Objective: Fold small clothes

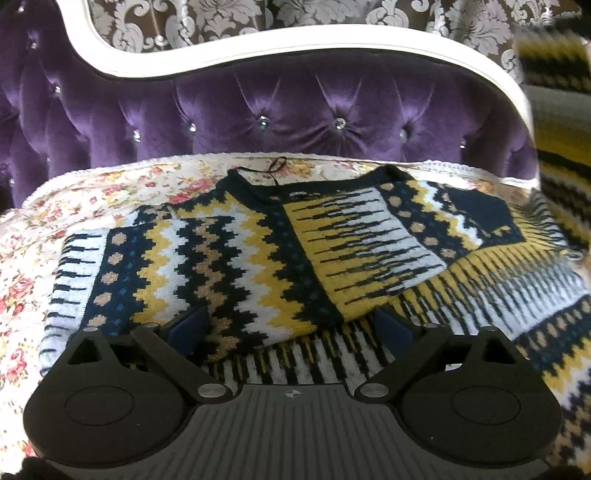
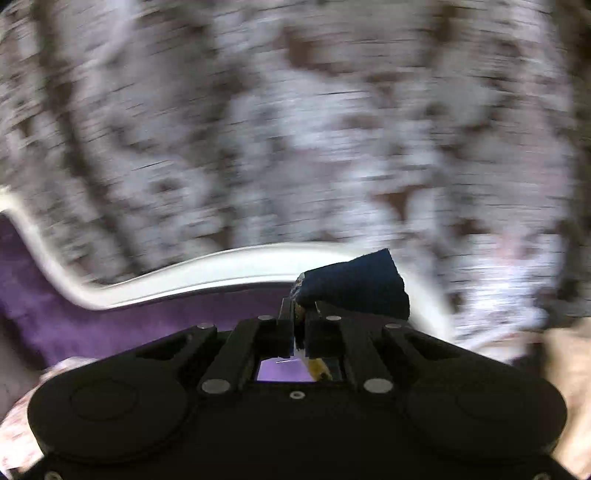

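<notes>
A knitted sweater (image 1: 258, 254) with navy, yellow and white zigzag bands lies on a floral bedspread (image 1: 55, 229), both sleeves folded across its body. My left gripper (image 1: 291, 325) is open, low over the sweater's near edge, its blue fingertips (image 1: 192, 325) resting on the knit. My right gripper (image 2: 301, 314) is shut on a navy corner of the sweater (image 2: 354, 291) and holds it up in the air; that view is motion-blurred. The lifted part of the sweater shows blurred at the right edge of the left wrist view (image 1: 561, 147).
A purple tufted headboard (image 1: 295, 110) with a white frame (image 1: 332, 48) stands behind the bed. Brown and silver damask wallpaper (image 1: 332, 14) is behind it. The headboard (image 2: 129, 314) also shows in the right wrist view.
</notes>
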Available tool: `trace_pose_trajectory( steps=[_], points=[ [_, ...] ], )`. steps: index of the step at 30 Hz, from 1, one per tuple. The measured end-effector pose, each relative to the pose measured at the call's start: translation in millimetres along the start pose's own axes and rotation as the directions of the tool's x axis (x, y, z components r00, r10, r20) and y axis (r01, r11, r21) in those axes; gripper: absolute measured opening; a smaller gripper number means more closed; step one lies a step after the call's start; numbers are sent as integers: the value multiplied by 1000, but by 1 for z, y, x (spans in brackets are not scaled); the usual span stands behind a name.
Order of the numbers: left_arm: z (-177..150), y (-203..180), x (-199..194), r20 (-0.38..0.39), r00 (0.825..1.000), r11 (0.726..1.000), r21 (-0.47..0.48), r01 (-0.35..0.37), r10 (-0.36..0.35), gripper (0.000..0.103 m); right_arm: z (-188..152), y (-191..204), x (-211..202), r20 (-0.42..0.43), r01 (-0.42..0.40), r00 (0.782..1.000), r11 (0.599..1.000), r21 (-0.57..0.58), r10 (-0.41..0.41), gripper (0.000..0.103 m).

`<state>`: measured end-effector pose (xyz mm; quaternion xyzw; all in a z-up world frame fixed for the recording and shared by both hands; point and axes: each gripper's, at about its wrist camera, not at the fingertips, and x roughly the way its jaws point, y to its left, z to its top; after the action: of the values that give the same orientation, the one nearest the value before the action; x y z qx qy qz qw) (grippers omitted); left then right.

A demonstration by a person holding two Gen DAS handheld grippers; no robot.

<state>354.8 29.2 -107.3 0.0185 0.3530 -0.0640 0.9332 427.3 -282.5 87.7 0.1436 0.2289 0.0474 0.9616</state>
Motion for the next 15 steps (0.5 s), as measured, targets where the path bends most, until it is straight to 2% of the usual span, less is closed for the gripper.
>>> trace_pose_trajectory(
  steps=[2, 6, 9, 12, 15],
  points=[
    [0, 8, -11, 0, 1000, 999, -22, 28, -28, 93, -13, 42, 12, -19, -83, 996, 996, -17, 83, 11],
    [-10, 34, -42, 34, 997, 989, -128, 80, -76, 93, -51, 105, 44, -90, -198, 977, 979, -40, 194, 11],
    [-17, 57, -60, 40, 995, 976, -195, 99, -93, 93, -94, 148, 69, -169, -242, 960, 966, -96, 224, 11],
    [-19, 75, -68, 38, 995, 969, -227, 98, -92, 93, -139, 173, 92, -249, -266, 943, 951, -158, 223, 12],
    [-15, 87, -72, 30, 995, 967, -236, 96, -91, 93, -175, 184, 104, -299, -315, 922, 925, -210, 246, 18]
  ],
)
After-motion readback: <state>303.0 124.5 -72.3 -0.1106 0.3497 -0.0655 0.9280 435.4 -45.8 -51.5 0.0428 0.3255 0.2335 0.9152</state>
